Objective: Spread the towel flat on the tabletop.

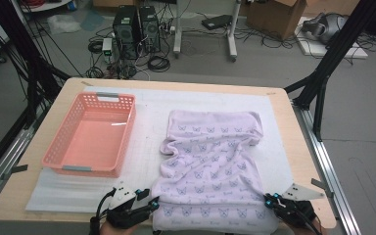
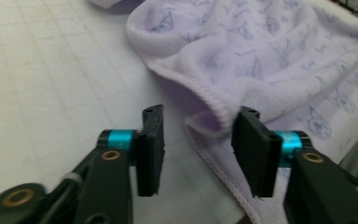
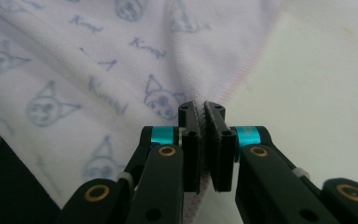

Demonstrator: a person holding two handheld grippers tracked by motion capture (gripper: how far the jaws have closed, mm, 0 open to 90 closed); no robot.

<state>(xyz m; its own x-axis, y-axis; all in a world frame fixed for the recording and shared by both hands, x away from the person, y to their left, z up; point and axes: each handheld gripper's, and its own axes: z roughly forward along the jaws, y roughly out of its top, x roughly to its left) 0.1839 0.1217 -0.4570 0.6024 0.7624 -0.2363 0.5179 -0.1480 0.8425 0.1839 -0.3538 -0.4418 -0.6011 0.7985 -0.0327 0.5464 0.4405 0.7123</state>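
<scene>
An empty pink plastic lattice basket [image 1: 90, 134] sits on the left of the pale wooden table [image 1: 293, 127]. Right of it lies a rumpled lilac towel printed with cartoon faces [image 1: 210, 161]. At its near-left corner the left gripper [image 1: 149, 204] stands spread, a hem fold between its jaws, unpinched. At the near-right corner the right gripper [image 1: 269, 199] is pressed together, pinching the towel's edge.

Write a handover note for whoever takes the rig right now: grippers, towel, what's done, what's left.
Right gripper: shut on the near right corner of the pale lilac printed terry towel.
Left gripper: open, jaws either side of the near left corner's hem, not pinching.
Towel lies rumpled on the white mat; pink plastic basket beside it holds nothing.
Done: one corner gripped.
Left: probably close left, then fold.
</scene>
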